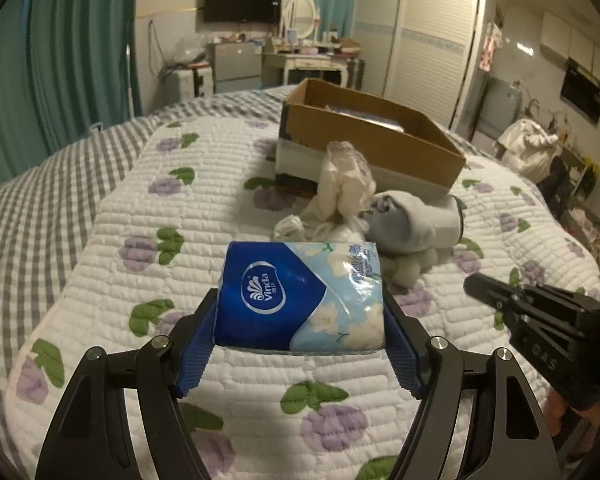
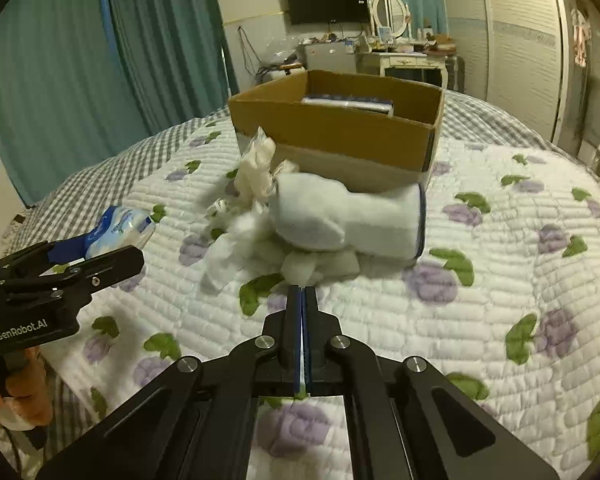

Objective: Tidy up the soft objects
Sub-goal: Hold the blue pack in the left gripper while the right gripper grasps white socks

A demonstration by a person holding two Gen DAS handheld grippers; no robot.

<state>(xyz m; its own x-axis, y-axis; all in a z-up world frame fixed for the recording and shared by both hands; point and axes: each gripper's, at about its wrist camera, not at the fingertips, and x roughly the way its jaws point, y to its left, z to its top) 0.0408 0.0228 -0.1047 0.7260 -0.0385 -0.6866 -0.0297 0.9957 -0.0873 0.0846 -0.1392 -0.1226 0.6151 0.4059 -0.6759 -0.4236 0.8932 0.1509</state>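
Note:
My left gripper (image 1: 300,312) is shut on a blue Vinda tissue pack (image 1: 296,296) and holds it above the quilt; the pack also shows in the right wrist view (image 2: 120,226). My right gripper (image 2: 303,292) is shut and empty, just short of a pile of soft things. The pile holds a grey-white sock (image 2: 348,216), a cream plastic bag (image 2: 256,168) and white cotton wads (image 2: 320,264). In the left wrist view the sock (image 1: 416,220) and bag (image 1: 344,180) lie beyond the pack. An open cardboard box (image 2: 340,132) stands behind the pile, something dark inside.
All this sits on a white quilt with purple flowers (image 2: 500,240) over a grey checked bed cover (image 1: 40,184). Teal curtains (image 2: 100,60) hang at the left. A dresser and wardrobe stand beyond the bed. The right gripper shows at the right edge of the left wrist view (image 1: 532,312).

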